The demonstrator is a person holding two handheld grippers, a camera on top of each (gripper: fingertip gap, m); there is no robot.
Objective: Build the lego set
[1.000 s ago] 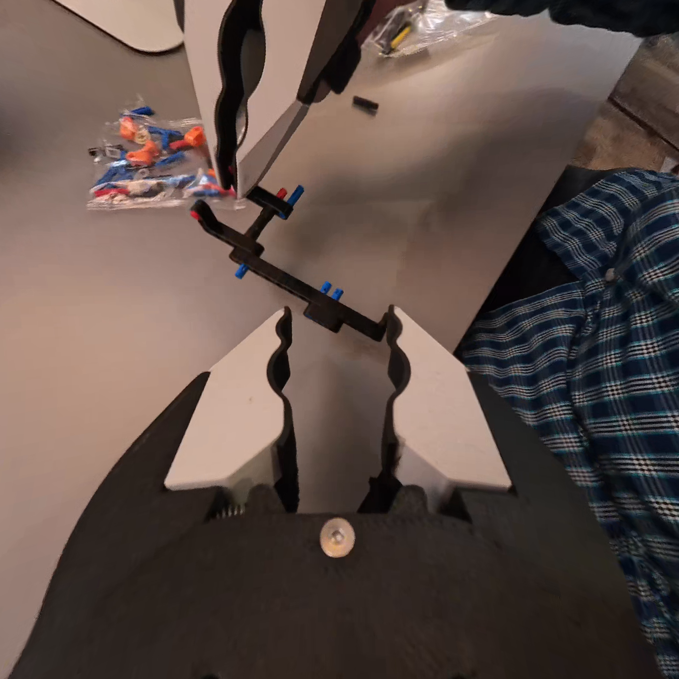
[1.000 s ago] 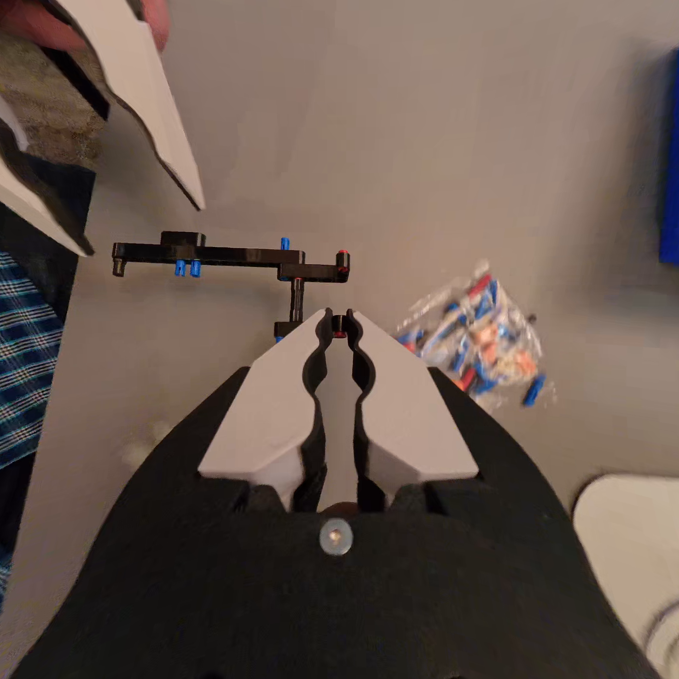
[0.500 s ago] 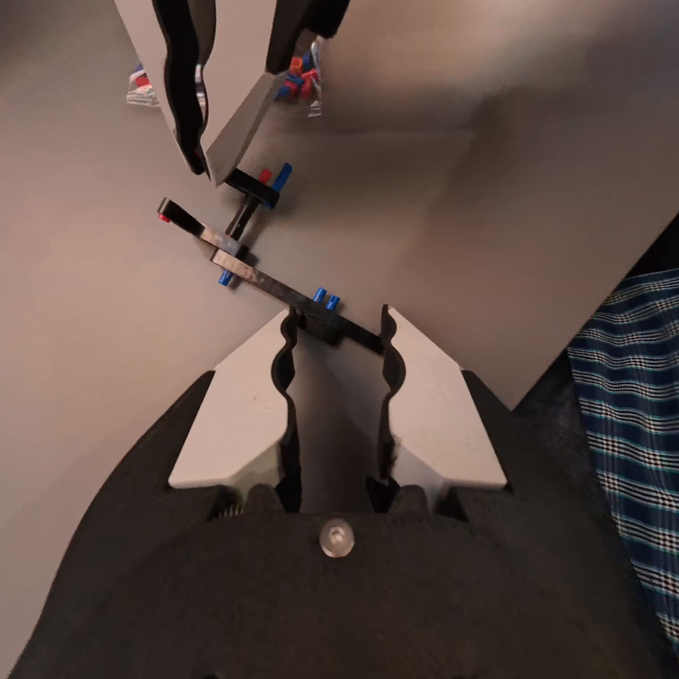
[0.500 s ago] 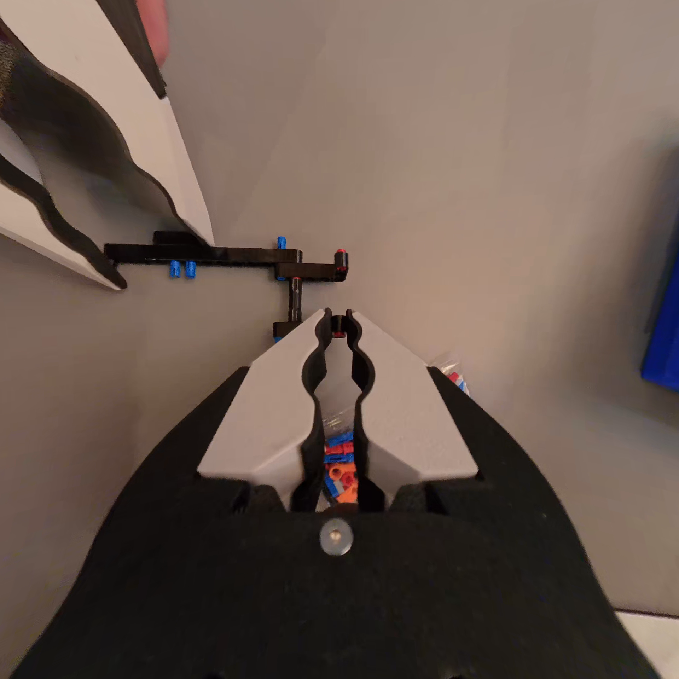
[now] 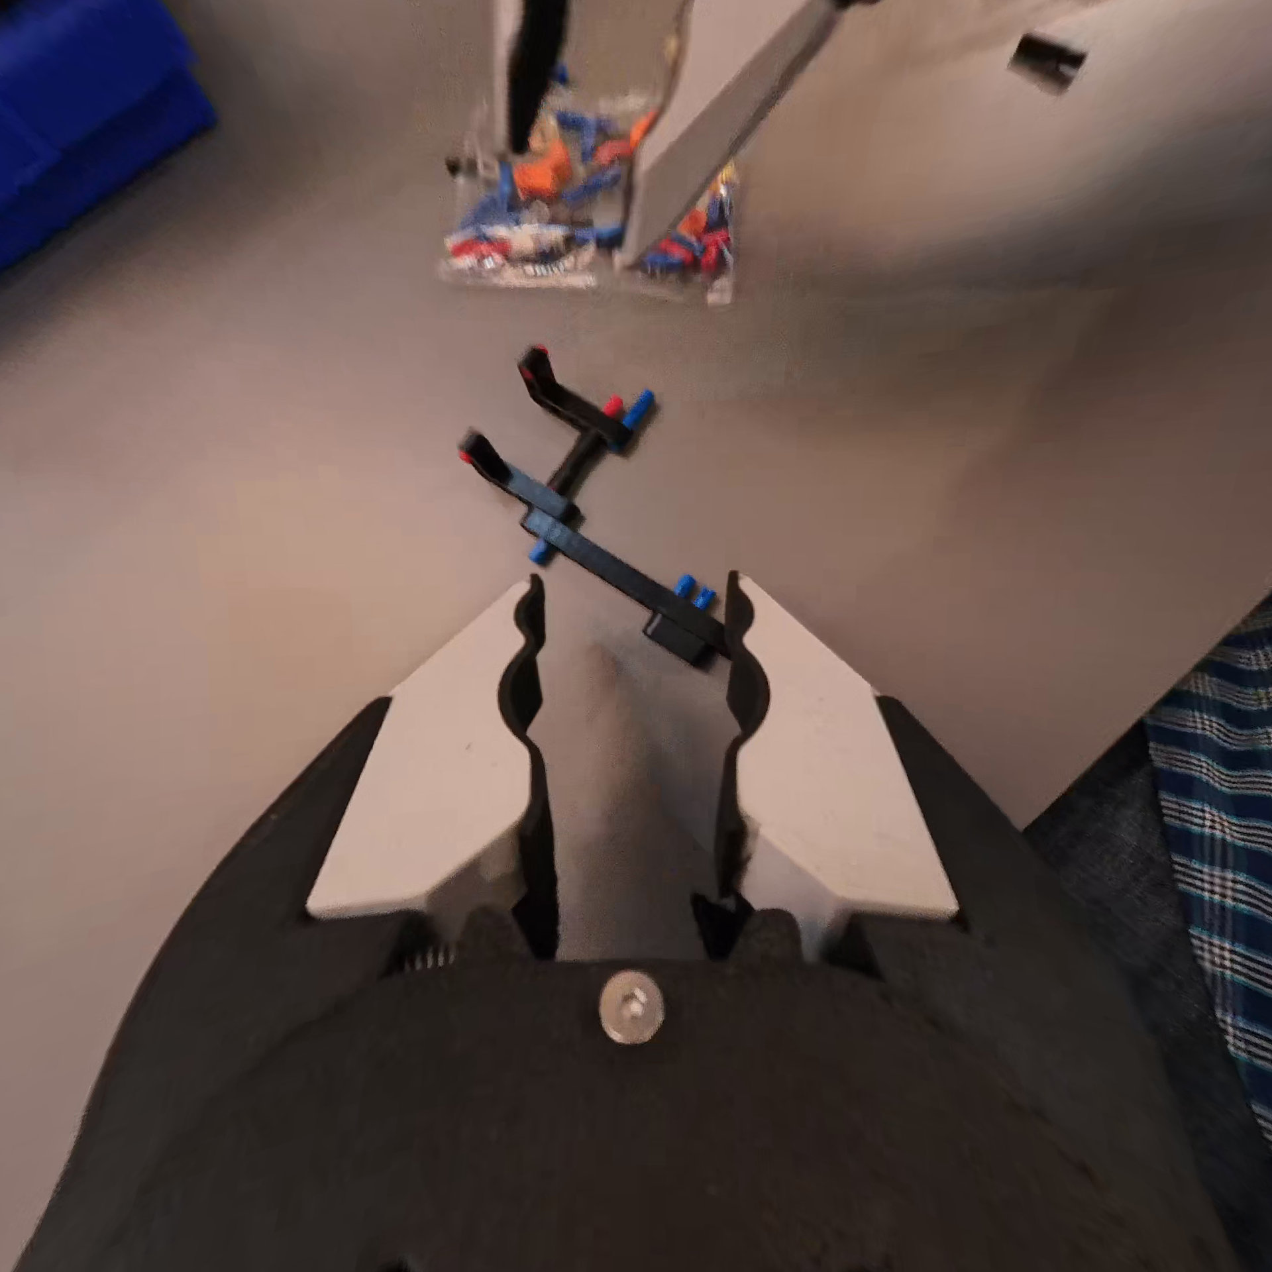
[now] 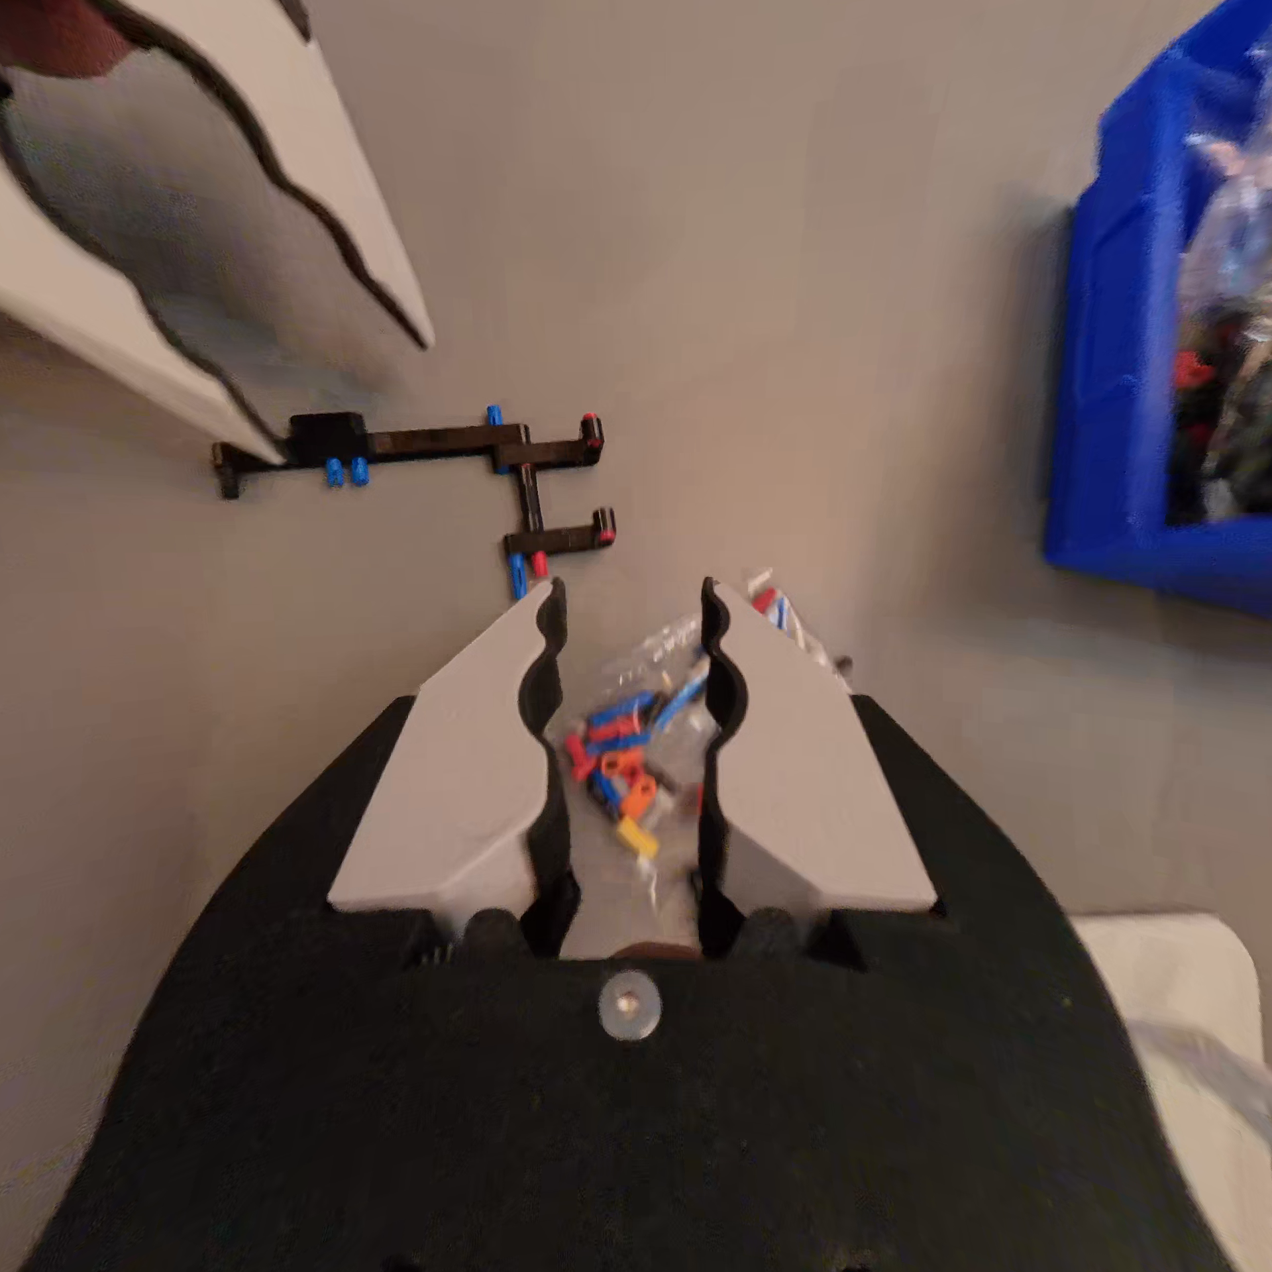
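left wrist view: left gripper spread wide, nothing clamped; black lego assembly at frame centre on grey table, its near end against the right finger; parts bag above | right wrist view: right gripper wide, empty; assembly centre-left; parts bag between fingers; blue bin right edge

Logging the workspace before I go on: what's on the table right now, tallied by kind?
Black Lego beam assembly with blue and red pins: 1
Clear plastic bag of small coloured Lego parts: 1
Blue plastic bin holding bagged parts: 1
Loose small black piece: 1
Total: 4
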